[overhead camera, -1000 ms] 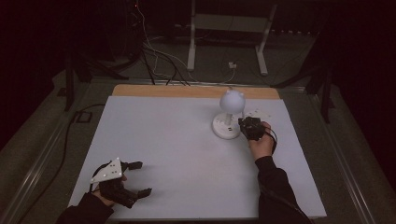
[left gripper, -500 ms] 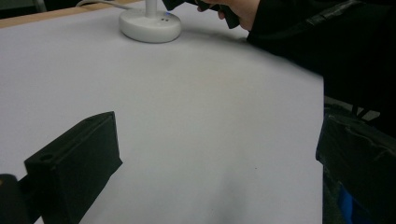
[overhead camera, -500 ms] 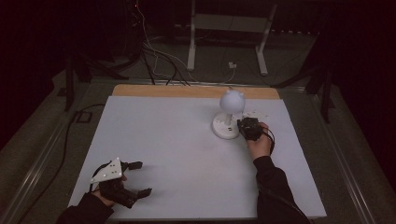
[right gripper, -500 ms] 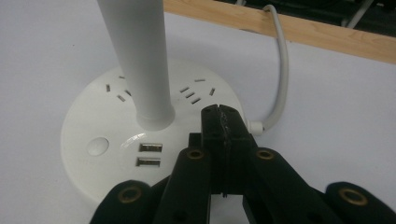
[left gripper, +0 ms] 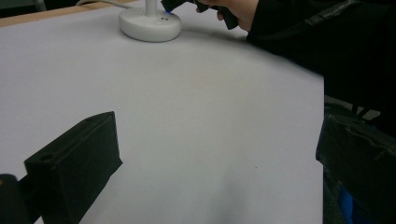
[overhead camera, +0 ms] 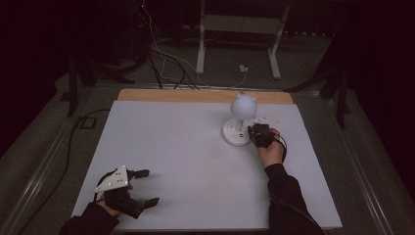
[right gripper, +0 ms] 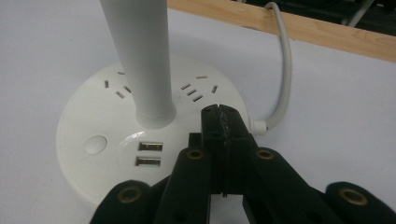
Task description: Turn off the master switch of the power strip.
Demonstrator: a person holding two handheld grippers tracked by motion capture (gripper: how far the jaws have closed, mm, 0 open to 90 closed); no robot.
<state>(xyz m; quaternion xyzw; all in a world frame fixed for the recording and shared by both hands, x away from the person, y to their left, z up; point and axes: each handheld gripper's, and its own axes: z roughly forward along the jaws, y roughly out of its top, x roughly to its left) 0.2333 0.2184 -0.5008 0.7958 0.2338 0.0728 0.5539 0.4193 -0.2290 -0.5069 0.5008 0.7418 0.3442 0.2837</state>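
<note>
Two grippers: right gripper (right gripper: 223,122) fingers pressed together, tips over the round base of the white desk lamp (overhead camera: 239,128), far-right tabletop (overhead camera: 186,147). Left gripper (overhead camera: 142,187) fingers spread wide, empty, near-left corner.

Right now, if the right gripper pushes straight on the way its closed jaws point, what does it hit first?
Most likely the lamp base: the right gripper has its jaws pressed together over the base's top, near the cable outlet. Beyond that stands the white stem, slightly to one side. Whether the tips already touch the base is unclear.
</note>
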